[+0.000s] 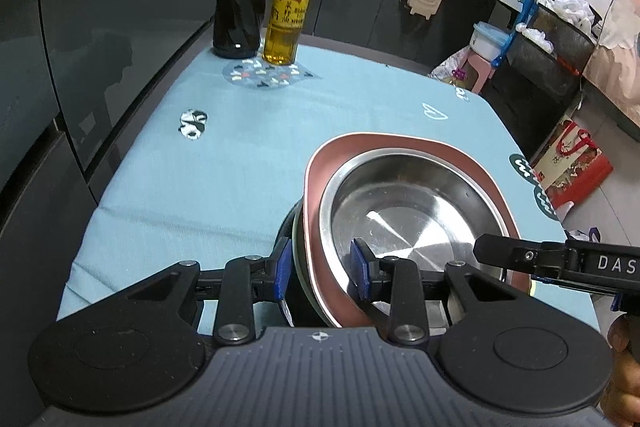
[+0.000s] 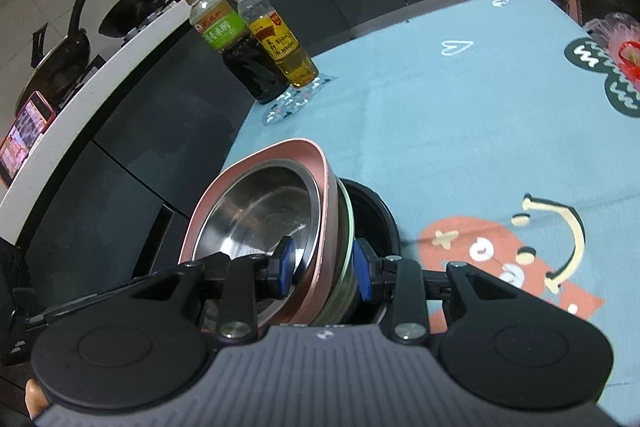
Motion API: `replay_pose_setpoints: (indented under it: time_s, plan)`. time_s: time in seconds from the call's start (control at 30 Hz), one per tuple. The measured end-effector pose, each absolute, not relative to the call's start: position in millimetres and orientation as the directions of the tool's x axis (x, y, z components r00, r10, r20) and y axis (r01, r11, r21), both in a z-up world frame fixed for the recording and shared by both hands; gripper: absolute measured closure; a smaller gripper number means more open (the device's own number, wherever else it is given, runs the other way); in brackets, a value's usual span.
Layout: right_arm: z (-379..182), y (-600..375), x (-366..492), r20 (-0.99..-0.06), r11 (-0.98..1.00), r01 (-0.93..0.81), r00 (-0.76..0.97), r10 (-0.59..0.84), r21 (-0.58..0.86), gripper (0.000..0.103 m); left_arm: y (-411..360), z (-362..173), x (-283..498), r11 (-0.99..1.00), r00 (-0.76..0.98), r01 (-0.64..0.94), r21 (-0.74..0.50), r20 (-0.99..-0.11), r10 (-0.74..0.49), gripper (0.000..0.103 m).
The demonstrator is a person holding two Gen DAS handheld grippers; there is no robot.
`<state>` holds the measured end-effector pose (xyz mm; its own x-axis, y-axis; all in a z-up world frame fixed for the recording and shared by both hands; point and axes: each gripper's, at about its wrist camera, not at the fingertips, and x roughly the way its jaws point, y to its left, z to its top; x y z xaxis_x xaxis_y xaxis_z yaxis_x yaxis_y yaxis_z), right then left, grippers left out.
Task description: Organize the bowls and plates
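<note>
A nested stack of bowls sits over the blue tablecloth [image 1: 200, 167]. A steel bowl [image 1: 408, 211] lies inside a pink bowl [image 1: 320, 163], with a pale-rimmed bowl [image 2: 347, 227] and a black bowl [image 2: 378, 211] beneath. My left gripper [image 1: 320, 269] is shut on the stack's near rim, one blue pad inside the steel bowl and the other outside against the black bowl. My right gripper [image 2: 324, 267] is shut on the opposite rim the same way. One of its fingers [image 1: 504, 253] reaches in from the right of the left wrist view. Whether the stack rests on the cloth or hangs above it is unclear.
A dark vinegar bottle [image 1: 240, 7] and a yellow oil bottle [image 1: 288, 11] stand at the table's far corner. Dark cabinets run along the left. A wok [image 2: 136, 3], a pan [image 2: 60, 63] and a phone [image 2: 24, 139] sit on the counter. Bags [image 1: 572, 163] and a stool stand on the floor to the right.
</note>
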<state>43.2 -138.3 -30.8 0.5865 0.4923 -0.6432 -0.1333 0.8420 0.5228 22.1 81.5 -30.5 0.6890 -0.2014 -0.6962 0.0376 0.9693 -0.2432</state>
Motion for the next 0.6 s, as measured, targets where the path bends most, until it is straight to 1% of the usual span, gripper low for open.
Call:
replay_pose_setpoints:
  time_s: [0.23, 0.37, 0.53, 0.57, 0.6]
  plan:
    - [-40, -140, 40, -0.659, 0.842, -0.121, 0.568, 0.493, 0.526, 0.080, 82, -38, 22, 0.969, 0.668, 0.037, -0.246, -0.715, -0.206, 0.074]
    - [-45, -140, 41, -0.669, 0.842, -0.114, 0.556, 0.494, 0.527, 0.079, 83, -39, 20, 0.968, 0.674, 0.046, -0.246, -0.708, -0.212, 0.074]
    - [-45, -145, 38, -0.653, 0.832, -0.111, 0.568, 0.502, 0.544, 0.078, 85, -39, 20, 0.965, 0.670, 0.052, -0.257, -0.708, -0.224, 0.074]
    - [-44, -147, 36, -0.643, 0.829, -0.112, 0.576, 0.504, 0.548, 0.074, 86, -38, 21, 0.963, 0.668, 0.050, -0.264, -0.708, -0.229, 0.074]
    - [-43, -149, 35, -0.634, 0.827, -0.112, 0.587, 0.503, 0.551, 0.072, 88, -38, 21, 0.960, 0.666, 0.048, -0.275, -0.708, -0.236, 0.074]
